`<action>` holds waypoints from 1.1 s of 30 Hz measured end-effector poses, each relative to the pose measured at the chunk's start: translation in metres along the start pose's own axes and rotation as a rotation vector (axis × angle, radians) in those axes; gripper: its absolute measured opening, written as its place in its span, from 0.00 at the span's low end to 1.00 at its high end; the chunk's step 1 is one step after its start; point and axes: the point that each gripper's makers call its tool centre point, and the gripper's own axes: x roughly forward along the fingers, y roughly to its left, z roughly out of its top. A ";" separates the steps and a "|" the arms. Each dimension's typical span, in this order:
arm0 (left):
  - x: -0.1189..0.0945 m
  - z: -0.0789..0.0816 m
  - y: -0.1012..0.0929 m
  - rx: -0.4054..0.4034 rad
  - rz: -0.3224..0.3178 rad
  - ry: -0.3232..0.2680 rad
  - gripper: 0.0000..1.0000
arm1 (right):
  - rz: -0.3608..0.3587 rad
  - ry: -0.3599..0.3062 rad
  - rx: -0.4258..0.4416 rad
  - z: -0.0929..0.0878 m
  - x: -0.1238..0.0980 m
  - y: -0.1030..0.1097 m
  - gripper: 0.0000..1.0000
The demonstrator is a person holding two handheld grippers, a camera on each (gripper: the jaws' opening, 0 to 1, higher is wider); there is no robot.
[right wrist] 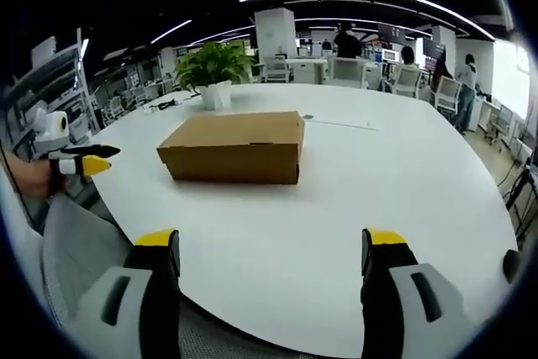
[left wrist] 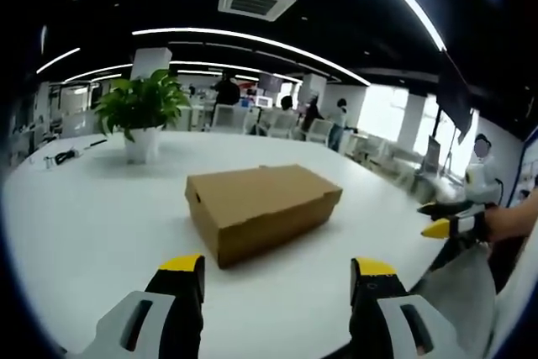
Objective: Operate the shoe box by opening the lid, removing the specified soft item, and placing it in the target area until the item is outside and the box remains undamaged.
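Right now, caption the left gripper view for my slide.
Open left gripper faces a closed shoe box on a white table, potted plant behind.

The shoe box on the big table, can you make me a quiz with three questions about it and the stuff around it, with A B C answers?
1. Where does the potted plant stand?
A. On the shoe box
B. On the table, beyond the box
C. On the floor

2. What colour is the shoe box?
A. Brown
B. Blue
C. Pink

3. How is the box lid?
A. Off
B. Half open
C. Shut

Answers: 1 B, the plant sits on the white table farther back than the box. 2 A, it is plain brown cardboard. 3 C, the lid lies flat and closed in both views.
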 end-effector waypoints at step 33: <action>0.048 0.006 0.048 0.015 0.037 0.034 0.71 | 0.033 0.023 -0.027 0.020 0.059 -0.006 0.84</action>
